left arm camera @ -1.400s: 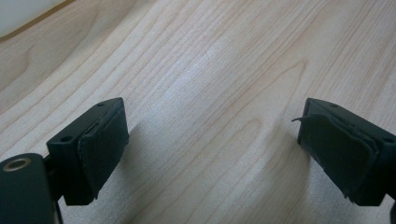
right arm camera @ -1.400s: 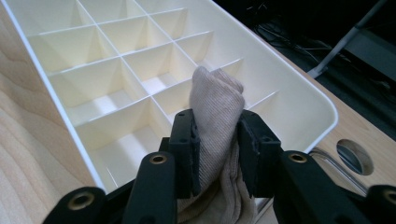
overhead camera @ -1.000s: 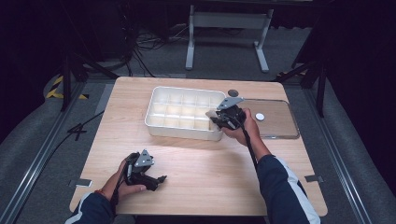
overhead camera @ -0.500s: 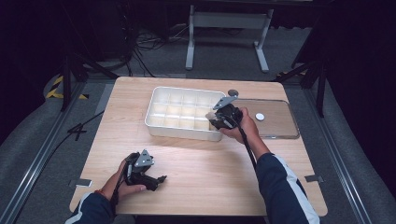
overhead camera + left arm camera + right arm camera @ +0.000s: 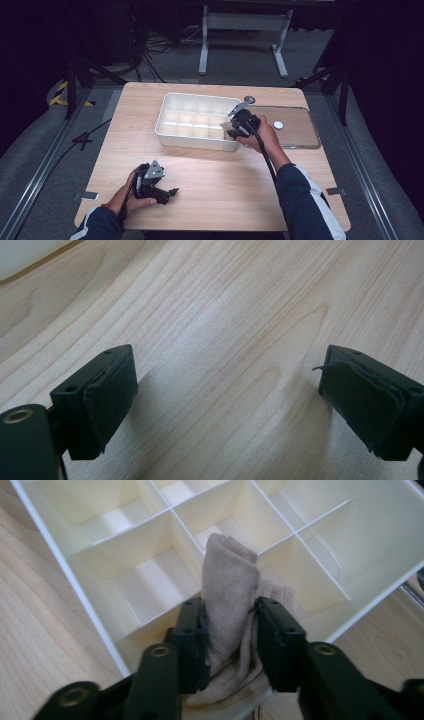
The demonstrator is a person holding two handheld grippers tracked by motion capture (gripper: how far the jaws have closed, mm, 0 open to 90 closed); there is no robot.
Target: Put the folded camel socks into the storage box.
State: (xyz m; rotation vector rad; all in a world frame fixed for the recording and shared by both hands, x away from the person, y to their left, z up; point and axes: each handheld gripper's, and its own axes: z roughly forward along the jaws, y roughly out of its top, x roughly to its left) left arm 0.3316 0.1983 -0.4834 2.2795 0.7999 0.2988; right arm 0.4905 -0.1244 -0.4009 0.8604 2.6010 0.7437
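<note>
Your right gripper (image 5: 231, 630), jaws just closing, pinches the soft, floppy beige cloth (image 5: 227, 580) mid-fold over the white divided tray (image 5: 75, 587).

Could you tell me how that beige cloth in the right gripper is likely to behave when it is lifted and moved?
The beige cloth looks soft and knitted, bunched in folds between the right gripper, whose jaws have just been closing on it, so it will probably flop and sag. It is likely light. Loose ends might snag on the dividers of the white tray.
</note>
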